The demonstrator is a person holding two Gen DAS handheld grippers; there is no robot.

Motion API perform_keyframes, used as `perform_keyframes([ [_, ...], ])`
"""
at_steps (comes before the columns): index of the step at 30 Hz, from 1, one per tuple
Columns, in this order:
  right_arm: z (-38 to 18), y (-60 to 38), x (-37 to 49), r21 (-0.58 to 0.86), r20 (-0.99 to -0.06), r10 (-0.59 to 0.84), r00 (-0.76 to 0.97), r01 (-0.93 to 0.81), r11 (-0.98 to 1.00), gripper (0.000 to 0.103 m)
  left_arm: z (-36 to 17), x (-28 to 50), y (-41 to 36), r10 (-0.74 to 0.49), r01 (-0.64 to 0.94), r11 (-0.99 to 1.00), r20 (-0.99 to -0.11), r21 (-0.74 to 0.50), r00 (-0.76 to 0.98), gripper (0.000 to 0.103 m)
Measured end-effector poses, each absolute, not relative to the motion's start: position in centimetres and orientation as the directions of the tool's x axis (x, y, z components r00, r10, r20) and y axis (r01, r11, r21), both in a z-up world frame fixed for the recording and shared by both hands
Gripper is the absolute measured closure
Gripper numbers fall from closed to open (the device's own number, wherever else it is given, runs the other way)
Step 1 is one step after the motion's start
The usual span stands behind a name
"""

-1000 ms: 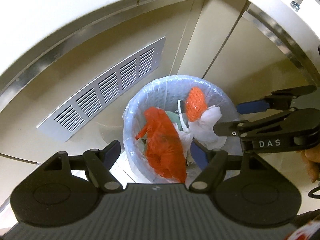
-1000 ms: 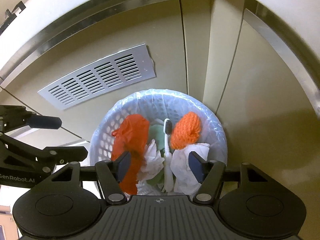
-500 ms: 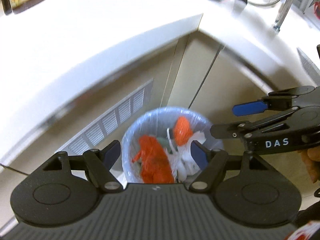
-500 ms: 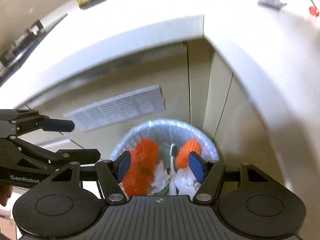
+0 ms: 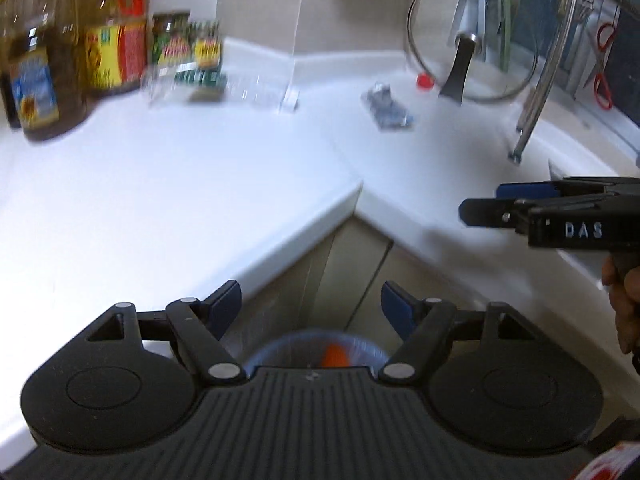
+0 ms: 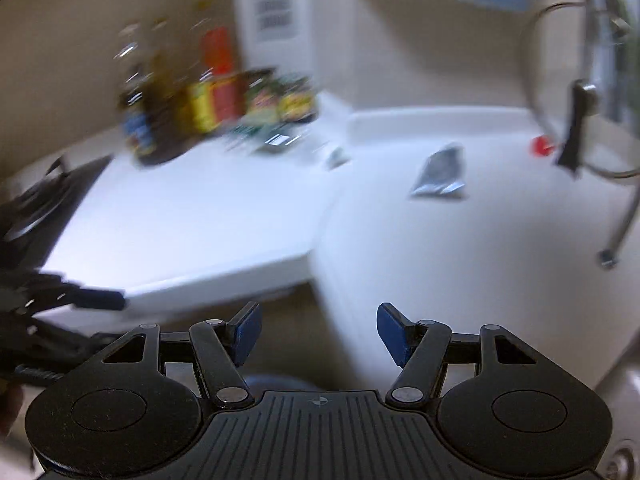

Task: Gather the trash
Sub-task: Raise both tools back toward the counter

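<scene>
Left wrist view shows both grippers [image 5: 311, 304] [image 6: 319, 330] spread wide, empty; I'd sweep the right one toward the wrapper [image 6: 440, 174], dropping low before pinching.

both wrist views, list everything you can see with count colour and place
counter: 1, white, L-shaped, fills the middle
bottles and jars: several, blurred, brown, yellow, red and green, back left of the counter
wrapper: 1, grey-silver, crumpled, on the counter near the sink
cap: 1, red, on the counter beside the lid
lid: 1, glass with a black handle, propped upright at the back right
faucet: 1, chrome, right side
scissors: 1, red handles, hanging far right
bin: 1, bluish liner, orange trash inside, on the floor below the counter corner
left gripper: 1, black, blue pads, open, empty
right gripper: 1, black, blue pads, open, empty
</scene>
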State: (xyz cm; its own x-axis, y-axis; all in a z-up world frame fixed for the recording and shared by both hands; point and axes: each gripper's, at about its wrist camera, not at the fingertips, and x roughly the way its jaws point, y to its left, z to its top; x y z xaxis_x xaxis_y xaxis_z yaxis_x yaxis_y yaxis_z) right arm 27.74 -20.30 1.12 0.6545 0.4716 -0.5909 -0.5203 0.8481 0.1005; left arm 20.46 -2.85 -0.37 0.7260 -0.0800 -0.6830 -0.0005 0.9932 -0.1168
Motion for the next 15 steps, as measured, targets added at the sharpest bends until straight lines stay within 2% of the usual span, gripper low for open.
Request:
perform_keyframes([
  [2, 2.0, -20.9, 28.7, 0.086, -0.580, 0.431, 0.691, -0.475, 0.876, 0.030, 0.5, 21.1, -3.1, -0.074, 0.000, 0.994, -0.665, -0.111, 0.743, 0.029],
  [4, 2.7, -21.6, 29.7, 0.077, -0.569, 0.402, 0.717, -0.440, 0.895, 0.027, 1.1, 22.1, -3.6, -0.070, 0.001, 0.994, -0.652, -0.105, 0.755, 0.029],
  [15, 3.3, -25.2, 34.7, 0.093, -0.560, 0.364, 0.744, -0.380, 0.920, 0.026, 1.9, 26.8, -4.8, -0.036, -0.051, 0.992, -0.626, -0.120, 0.779, 0.027],
])
